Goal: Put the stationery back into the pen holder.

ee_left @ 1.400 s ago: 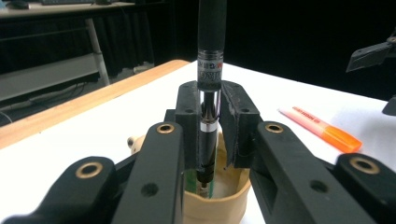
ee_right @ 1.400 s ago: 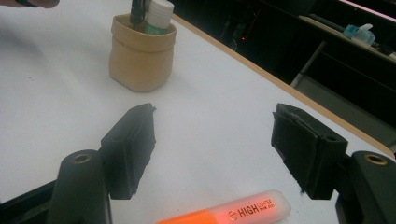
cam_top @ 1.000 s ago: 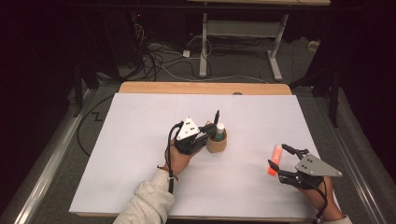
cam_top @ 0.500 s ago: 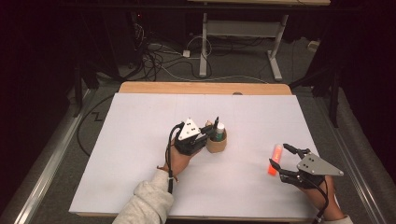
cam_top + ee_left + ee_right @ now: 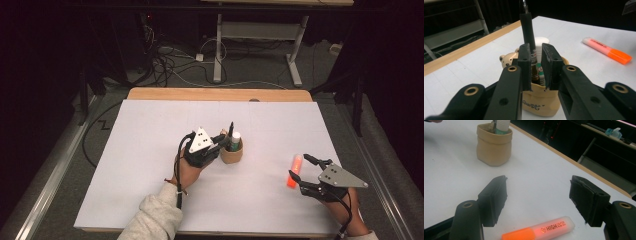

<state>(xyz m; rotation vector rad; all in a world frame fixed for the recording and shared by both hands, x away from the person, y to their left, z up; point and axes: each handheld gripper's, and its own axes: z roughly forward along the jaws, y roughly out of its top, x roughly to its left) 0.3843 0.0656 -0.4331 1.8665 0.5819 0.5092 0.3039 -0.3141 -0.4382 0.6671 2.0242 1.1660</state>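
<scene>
At the near right edge of the white table (image 5: pixel 150 200), the right gripper (image 5: pixel 304 173) rests low with its jaws spread wide and nothing between the pads. The orange highlighter (image 5: pixel 539 230) lies flat on the table just ahead of that opening, its clear cap pointing away from the person; in the high view it runs lengthwise beside the gripper's tips. Farther in, near the table's middle, the left gripper (image 5: pixel 534 62) has its jaws pressed onto a black pen (image 5: pixel 527 32), which stands nearly upright in the tan pen cup (image 5: pixel 541 100). A white-capped marker (image 5: pixel 541 42) already stands in the cup just behind the pen, and a small bear figure (image 5: pixel 507 59) sticks out at the cup's far side.

The step in hand looks like seating the pen in the cup. To do it well, the left hand should keep the pen vertical, lower it until the tip meets the cup's bottom, and only then ease the pads apart, so the light cup does not tip or slide. Drawing the gripper straight back should avoid snagging the marker.
</scene>
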